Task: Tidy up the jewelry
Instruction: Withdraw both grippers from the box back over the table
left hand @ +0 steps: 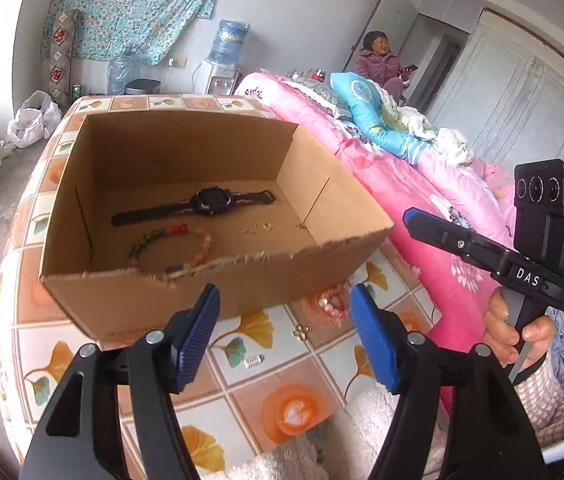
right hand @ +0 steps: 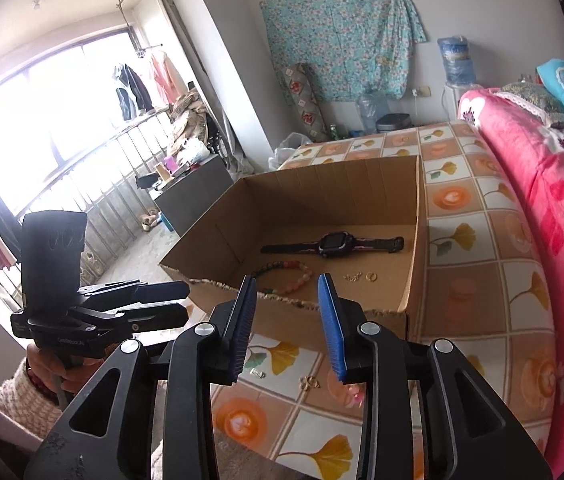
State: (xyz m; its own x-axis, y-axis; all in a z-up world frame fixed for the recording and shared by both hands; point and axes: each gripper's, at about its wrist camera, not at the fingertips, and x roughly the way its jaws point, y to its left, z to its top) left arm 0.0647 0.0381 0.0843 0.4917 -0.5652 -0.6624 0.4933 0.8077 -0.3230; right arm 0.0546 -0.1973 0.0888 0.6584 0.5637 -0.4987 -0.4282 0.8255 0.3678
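An open cardboard box [left hand: 185,152] [right hand: 322,188] on the patterned table holds a black watch [left hand: 205,202] [right hand: 334,245], a coloured bead bracelet [left hand: 177,230] [right hand: 294,266] and small gold pieces [left hand: 257,229] [right hand: 362,277]. In front of the box lie a pink bead bracelet [left hand: 332,306] [right hand: 352,390], gold earrings [left hand: 302,332] [right hand: 309,383] and a small silver clip [left hand: 253,360] [right hand: 257,374]. My left gripper [left hand: 285,292] [right hand: 177,302] stands wide open over these, holding nothing. My right gripper [right hand: 286,280] [left hand: 414,216] is partly open and empty, just before the box's front wall.
The table cover [left hand: 241,396] has orange and white squares. A pink quilted bed [left hand: 422,184] runs along the right side. A person [left hand: 378,64] sits at the back by the door. A water dispenser [left hand: 221,60] stands against the far wall. White fluffy cloth [left hand: 362,412] lies near me.
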